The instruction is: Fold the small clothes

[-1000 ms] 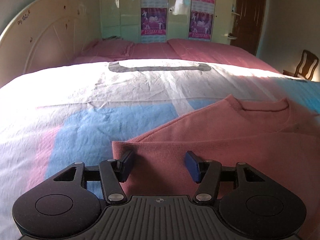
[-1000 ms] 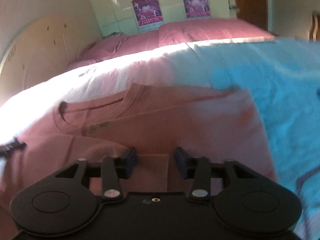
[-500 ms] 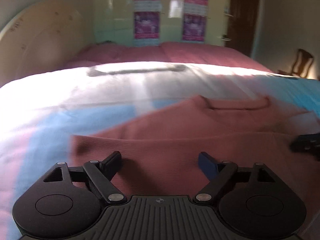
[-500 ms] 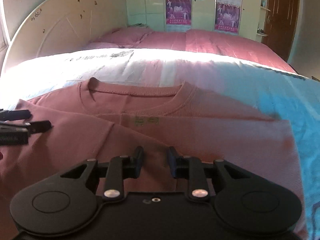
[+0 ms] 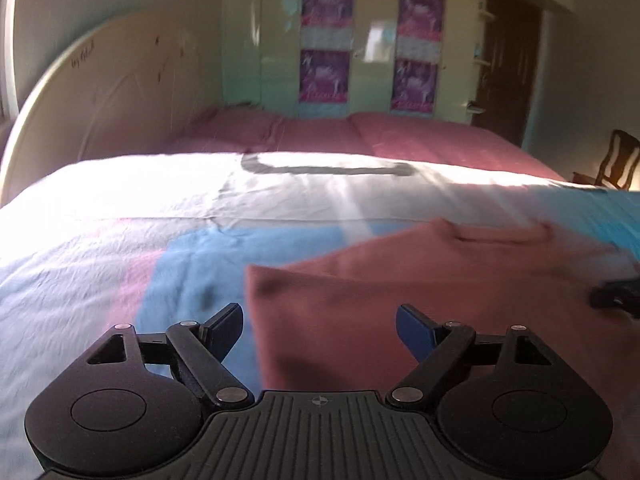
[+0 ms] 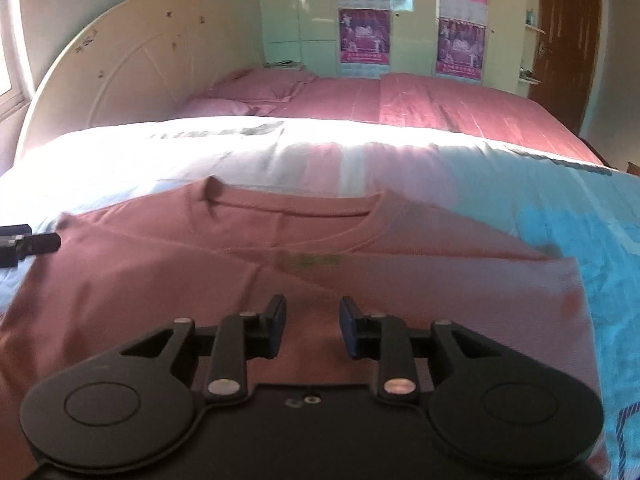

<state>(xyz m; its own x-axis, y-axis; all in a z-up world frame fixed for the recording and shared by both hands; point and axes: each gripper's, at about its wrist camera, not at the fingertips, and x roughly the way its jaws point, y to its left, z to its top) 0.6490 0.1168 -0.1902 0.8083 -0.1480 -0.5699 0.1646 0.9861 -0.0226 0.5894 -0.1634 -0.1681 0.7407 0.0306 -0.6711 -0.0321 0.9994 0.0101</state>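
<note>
Left wrist view: our left gripper hangs wide apart and empty above the pink sweater spread on the bedsheet. Our right gripper, fingers narrowly apart, grips nothing. A careless regrasp could pinch the sheet too.

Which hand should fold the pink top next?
Probably left: the left gripper is wide open at the top's side edge. The right gripper sits over its middle, jaws narrow.
</note>
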